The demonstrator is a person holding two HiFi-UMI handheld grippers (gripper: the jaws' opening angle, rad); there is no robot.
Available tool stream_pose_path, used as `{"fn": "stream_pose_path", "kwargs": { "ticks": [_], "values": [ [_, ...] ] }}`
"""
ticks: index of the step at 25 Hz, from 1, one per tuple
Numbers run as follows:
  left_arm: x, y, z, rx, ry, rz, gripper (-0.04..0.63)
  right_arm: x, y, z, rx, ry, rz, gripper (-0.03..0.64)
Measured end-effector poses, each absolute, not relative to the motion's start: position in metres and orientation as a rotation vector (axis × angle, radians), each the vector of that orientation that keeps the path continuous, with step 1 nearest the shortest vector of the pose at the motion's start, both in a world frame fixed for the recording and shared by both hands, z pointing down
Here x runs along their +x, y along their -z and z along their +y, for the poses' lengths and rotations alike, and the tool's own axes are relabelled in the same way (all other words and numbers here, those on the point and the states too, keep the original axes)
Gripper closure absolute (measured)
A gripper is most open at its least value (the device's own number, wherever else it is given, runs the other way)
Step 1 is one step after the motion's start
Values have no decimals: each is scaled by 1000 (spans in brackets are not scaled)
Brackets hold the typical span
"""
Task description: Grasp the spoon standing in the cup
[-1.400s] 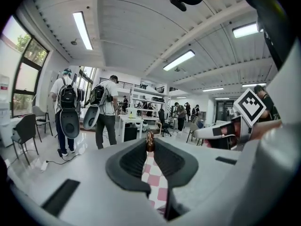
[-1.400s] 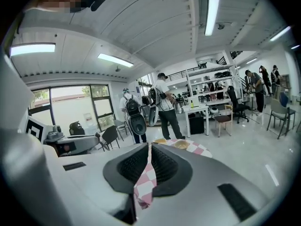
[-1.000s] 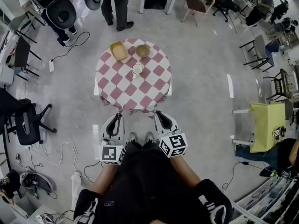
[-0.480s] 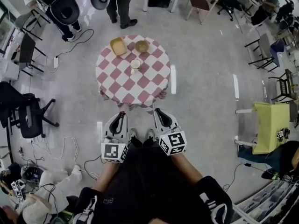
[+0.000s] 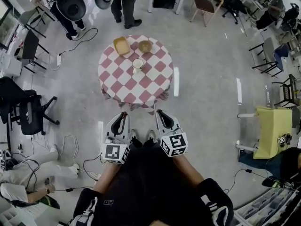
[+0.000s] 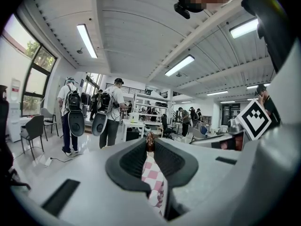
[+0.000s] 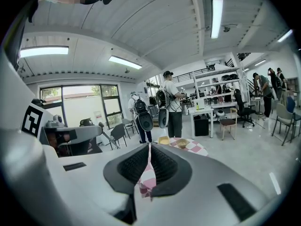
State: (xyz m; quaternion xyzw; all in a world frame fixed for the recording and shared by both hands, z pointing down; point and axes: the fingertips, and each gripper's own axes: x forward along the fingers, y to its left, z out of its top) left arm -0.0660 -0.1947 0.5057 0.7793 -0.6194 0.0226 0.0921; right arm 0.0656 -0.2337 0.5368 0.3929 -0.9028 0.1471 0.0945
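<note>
A: Where is the cup [image 5: 138, 64] now?

B: It stands on the round table [image 5: 123, 89] w/ the red-white check cloth, straight ahead of you and a bit past the centre. It is well apart from both yr grippers. The spoon is too small to make out in the head view.

A: What else is on the table?

B: A yellow dish [image 5: 121, 45] and a brownish bowl [image 5: 145, 46]. They sit side by side near the far edge, just behind the cup.

A: And the L gripper [image 5: 122, 116]?

B: You hold it low, close to yr body, pointing toward the table. Its jaws are almost together, w/ only a thin gap at the tips. They grip nothing; thru the gap you see just the check cloth, far off.

A: R gripper [image 5: 160, 113]?

B: It is just beside the L one, at approx. the same height, also aimed at the table. The tips meet, so it is closed and empty. In its own view the dish and bowl show above the jaws.
</note>
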Motion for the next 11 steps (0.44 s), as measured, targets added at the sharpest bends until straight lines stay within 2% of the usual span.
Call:
{"fn": "stream_pose_path", "kwargs": {
  "ticks": [11],
  "values": [
    [-71, -506, -194, 2301, -69, -1848, 545, 56, -536, -232, 1132, -419, -2683, 580]
  ]
}}
